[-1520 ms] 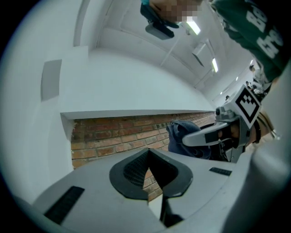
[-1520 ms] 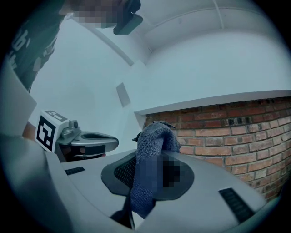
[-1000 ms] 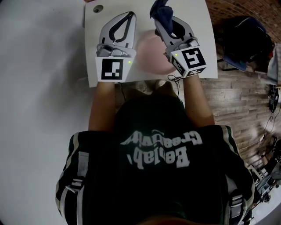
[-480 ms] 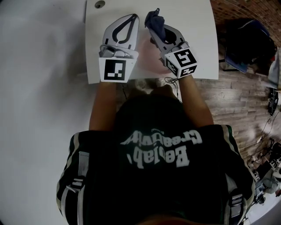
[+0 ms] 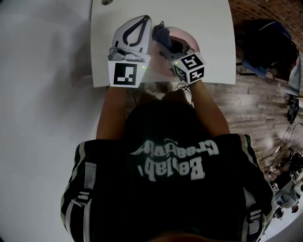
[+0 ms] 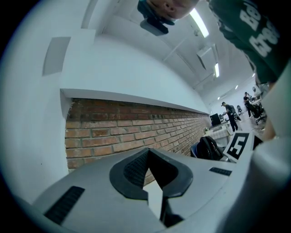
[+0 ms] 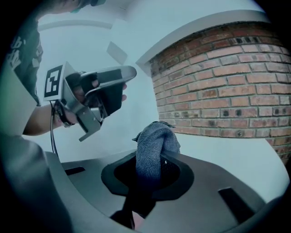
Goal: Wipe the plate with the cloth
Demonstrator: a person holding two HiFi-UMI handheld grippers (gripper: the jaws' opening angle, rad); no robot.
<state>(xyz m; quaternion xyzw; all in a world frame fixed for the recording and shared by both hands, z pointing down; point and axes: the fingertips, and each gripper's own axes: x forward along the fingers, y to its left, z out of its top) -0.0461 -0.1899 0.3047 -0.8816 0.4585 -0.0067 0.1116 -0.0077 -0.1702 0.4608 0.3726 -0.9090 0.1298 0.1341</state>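
A white table (image 5: 213,52) has pale floor (image 5: 42,94) to its left and wooden floorboards (image 5: 255,108) to its right and near side. A small round hole (image 5: 105,2) sits by the table's far left corner. A dark backpack (image 5: 265,42) lies beyond the table's right edge, near a red brick wall (image 7: 218,91). The person wears a dark green shirt (image 5: 170,189) with pale lettering. Long ceiling lights (image 6: 198,22) run overhead, and a few people (image 6: 227,111) stand far off by desks
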